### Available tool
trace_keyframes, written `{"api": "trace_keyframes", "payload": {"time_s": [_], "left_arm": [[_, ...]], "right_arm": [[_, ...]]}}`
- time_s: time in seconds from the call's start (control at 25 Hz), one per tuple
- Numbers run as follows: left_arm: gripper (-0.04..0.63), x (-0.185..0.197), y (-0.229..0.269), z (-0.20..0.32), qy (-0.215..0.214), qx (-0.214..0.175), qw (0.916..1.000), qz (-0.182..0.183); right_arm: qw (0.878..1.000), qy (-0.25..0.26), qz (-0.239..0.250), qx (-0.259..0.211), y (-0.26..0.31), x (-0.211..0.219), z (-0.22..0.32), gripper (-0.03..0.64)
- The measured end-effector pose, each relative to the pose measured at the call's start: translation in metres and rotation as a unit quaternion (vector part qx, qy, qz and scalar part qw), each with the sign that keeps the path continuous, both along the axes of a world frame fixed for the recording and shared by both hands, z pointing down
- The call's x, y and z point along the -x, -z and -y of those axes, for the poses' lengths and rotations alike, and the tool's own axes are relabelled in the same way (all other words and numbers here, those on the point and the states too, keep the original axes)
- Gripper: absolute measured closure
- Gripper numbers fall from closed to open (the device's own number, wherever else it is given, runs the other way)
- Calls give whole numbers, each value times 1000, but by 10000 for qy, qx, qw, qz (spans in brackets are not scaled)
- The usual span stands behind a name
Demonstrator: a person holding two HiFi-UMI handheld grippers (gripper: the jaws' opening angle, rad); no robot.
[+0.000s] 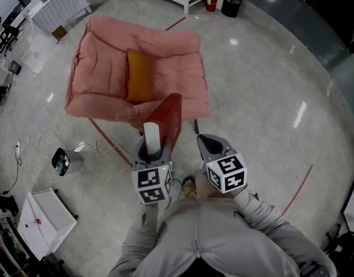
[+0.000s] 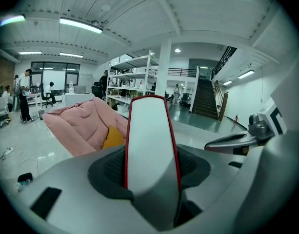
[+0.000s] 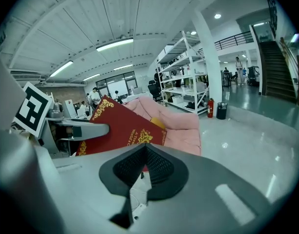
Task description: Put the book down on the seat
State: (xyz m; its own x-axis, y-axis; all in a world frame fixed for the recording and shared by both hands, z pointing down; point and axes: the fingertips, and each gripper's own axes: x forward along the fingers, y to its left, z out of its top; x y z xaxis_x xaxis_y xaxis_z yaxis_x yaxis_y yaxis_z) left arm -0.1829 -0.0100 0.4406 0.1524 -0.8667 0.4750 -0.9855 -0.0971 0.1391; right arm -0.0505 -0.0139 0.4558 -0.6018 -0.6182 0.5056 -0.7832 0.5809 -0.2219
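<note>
Presently: left gripper (image 1: 155, 150) clamps upright red book (image 1: 172, 119), lower end hidden between jaws; right gripper (image 1: 208, 144) clenched, empty; pink seat (image 1: 104, 77) beyond.

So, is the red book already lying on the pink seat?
No, the red book stands upright, clamped in the left gripper, above the floor in front of the pink seat.

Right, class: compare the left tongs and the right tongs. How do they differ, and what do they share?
The left tongs clamp a red book; the right tongs hold nothing. The left jaws stand apart by the book's thickness, while the right jaws are closed together. Both are grey and point toward the pink seat, short of it.
</note>
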Motion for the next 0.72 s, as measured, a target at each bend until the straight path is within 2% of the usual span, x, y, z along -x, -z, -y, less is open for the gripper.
{"api": "trace_keyframes", "payload": {"time_s": [0.32,0.72], "left_arm": [[354,-4,-1,35,21,44,10000,48],[354,-9,-9,111,106,194,9997,125]], "right_arm": [[9998,25,7,179,-14,-6,27,617],[9999,93,51,121,-9,-12,115,617]]}}
